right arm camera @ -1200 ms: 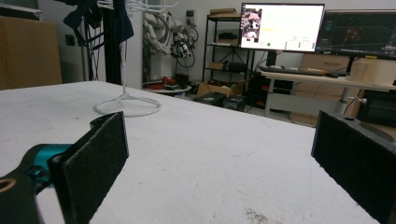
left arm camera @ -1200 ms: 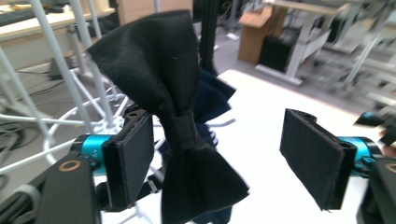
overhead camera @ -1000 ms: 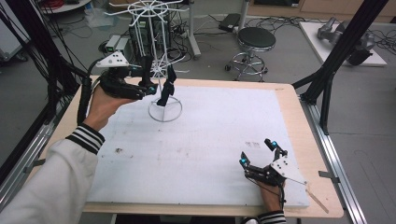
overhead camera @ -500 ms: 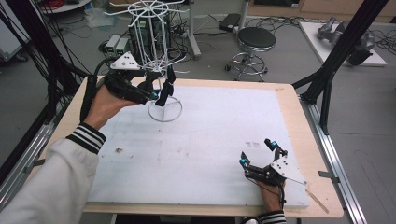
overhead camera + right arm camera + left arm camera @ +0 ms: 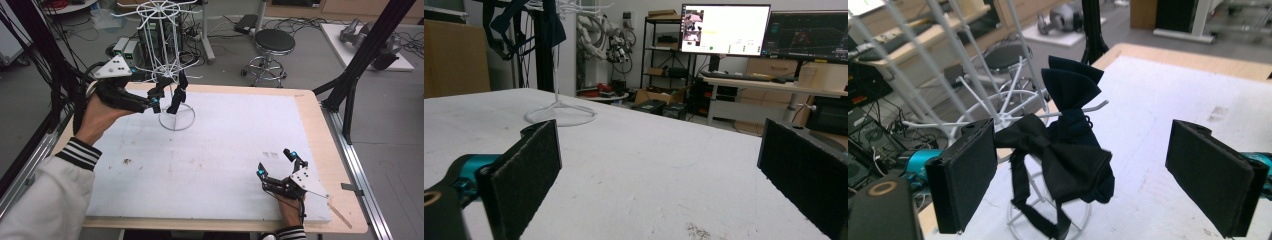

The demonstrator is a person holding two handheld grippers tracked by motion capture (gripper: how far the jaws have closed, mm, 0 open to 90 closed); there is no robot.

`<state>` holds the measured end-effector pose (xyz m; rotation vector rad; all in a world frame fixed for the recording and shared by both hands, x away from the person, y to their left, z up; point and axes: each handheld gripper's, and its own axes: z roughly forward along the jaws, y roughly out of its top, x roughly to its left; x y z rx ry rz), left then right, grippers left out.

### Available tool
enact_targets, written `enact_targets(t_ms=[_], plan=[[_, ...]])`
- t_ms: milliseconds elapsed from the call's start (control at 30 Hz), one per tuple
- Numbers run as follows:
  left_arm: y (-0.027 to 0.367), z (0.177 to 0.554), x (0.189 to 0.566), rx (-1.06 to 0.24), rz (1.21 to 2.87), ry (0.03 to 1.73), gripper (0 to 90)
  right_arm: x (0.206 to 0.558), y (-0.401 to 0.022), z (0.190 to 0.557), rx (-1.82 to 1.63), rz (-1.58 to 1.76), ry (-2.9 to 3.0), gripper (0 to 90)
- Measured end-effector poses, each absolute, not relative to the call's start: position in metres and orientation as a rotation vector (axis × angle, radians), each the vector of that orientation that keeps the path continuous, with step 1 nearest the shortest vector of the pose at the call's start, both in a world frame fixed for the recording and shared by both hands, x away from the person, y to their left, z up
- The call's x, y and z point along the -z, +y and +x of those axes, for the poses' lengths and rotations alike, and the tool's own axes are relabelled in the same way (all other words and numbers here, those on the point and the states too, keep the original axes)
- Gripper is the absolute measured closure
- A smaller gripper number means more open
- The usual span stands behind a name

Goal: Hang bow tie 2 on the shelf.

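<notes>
The high view looks forward and down from above the person's side of the desk (image 5: 220,150), far enough off to take in all four edges and the floor beyond the far edge. The left gripper view rides on the left tool (image 5: 160,97) near the desk's far left corner, close to the white wire rack (image 5: 1013,120), looking between its own jaws across the desk toward the right edge. The right gripper view sits low by the near right corner on the right tool (image 5: 277,165), skimming level over the desk surface toward the far left. All three views share the rack (image 5: 559,112) and the white desk top.
</notes>
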<state>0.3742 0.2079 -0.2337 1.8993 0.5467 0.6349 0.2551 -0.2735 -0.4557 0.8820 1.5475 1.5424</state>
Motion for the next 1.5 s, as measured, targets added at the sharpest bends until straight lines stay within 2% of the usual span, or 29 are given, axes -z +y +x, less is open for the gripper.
enact_targets(t_ms=[433, 633, 833, 1000, 1500], plan=[[0.25, 0.337, 0.261, -0.642, 1.786, 0.518, 13.6, 0.456, -0.274, 0.255, -1.537, 0.88, 1.539, 3.1], [0.271, 0.319, 0.297, -0.587, 1.681, 0.469, 13.3, 0.456, -0.274, 0.255, -1.534, 0.867, 1.542, 3.1], [0.287, 0.295, 0.353, -0.591, 1.611, 0.52, 13.1, 0.456, -0.273, 0.254, -1.529, 0.869, 1.542, 3.1], [0.294, 0.285, 0.386, -0.611, 1.549, 0.579, 12.9, 0.456, -0.272, 0.254, -1.519, 0.868, 1.54, 3.1], [0.299, 0.274, 0.441, -0.734, 1.472, 0.694, 12.9, 0.456, -0.271, 0.254, -1.514, 0.863, 1.542, 3.1]])
